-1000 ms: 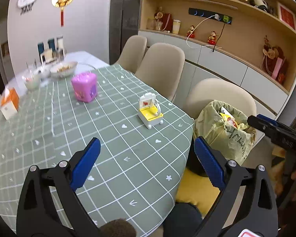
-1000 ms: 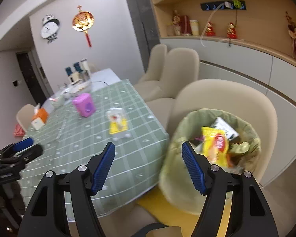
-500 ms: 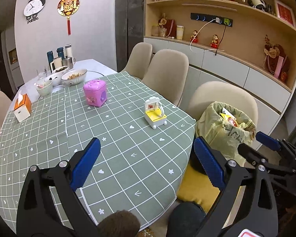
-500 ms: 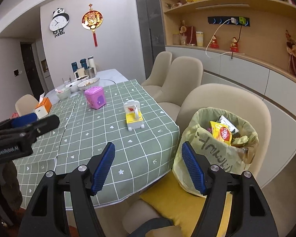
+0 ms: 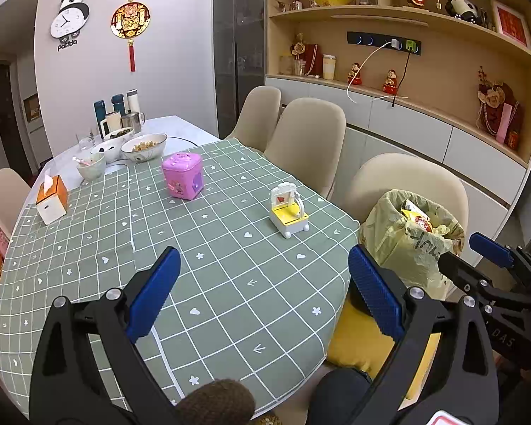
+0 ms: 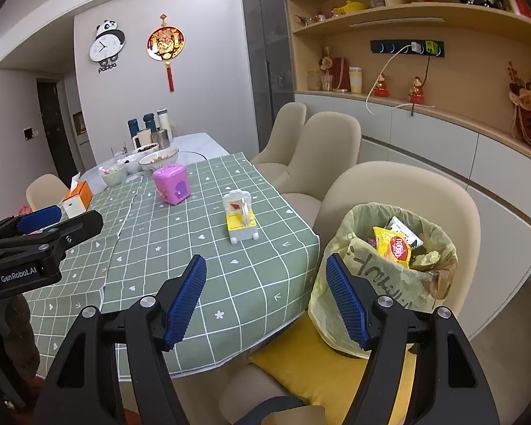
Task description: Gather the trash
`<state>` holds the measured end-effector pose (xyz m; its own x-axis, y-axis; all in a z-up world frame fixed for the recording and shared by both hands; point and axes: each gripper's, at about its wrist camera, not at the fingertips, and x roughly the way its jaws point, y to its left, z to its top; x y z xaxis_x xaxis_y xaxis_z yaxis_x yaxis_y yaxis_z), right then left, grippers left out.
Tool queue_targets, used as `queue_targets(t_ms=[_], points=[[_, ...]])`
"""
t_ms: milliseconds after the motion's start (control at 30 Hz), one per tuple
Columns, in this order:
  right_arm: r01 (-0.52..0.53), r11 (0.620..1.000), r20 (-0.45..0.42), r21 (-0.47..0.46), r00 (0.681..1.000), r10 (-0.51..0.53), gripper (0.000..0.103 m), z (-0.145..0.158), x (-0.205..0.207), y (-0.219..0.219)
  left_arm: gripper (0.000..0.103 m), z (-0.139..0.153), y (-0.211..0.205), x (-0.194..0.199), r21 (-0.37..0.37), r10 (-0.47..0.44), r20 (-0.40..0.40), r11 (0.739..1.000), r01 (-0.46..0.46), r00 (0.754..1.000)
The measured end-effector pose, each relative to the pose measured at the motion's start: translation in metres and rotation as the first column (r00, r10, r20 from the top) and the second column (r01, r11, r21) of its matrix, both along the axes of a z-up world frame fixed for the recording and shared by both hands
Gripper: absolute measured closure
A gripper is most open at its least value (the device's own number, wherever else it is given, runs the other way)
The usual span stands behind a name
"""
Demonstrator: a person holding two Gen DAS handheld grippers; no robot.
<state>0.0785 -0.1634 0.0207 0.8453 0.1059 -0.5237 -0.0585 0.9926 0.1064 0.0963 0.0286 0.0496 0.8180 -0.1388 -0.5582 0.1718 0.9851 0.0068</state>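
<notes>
While both the left gripper (image 5: 262, 292) and right gripper (image 6: 265, 301) are hanging spread and empty, two toys are sitting ahead on one tablecloth (image 5: 209, 272); the trash bag (image 6: 368, 272) is hiding its lower contents.

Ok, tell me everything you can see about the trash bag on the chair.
The trash bag is thin, translucent yellow-green plastic with dark handwriting on its front. It stands upright and open on a yellow cushion on the beige chair beside the table. It looks nearly full: a yellow snack wrapper, a white packet and crumpled scraps show at the top. Neither gripper touches it.
</notes>
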Motion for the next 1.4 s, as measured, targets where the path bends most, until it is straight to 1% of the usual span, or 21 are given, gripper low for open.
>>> queue_targets(t_ms=[467,1400], points=[[0.006,1.0,0.006,-0.005,1.0,-0.006,0.037,0.003,-0.001,-0.004,0.012,0.002,-0.001,-0.003,-0.002,-0.003,0.007,1.0,0.003,1.0],[0.02,1.0,-0.005,0.008,1.0,-0.02,0.037,-0.003,0.005,-0.011,0.012,-0.002,-0.01,0.004,0.004,-0.013,-0.01,1.0,0.013,1.0]])
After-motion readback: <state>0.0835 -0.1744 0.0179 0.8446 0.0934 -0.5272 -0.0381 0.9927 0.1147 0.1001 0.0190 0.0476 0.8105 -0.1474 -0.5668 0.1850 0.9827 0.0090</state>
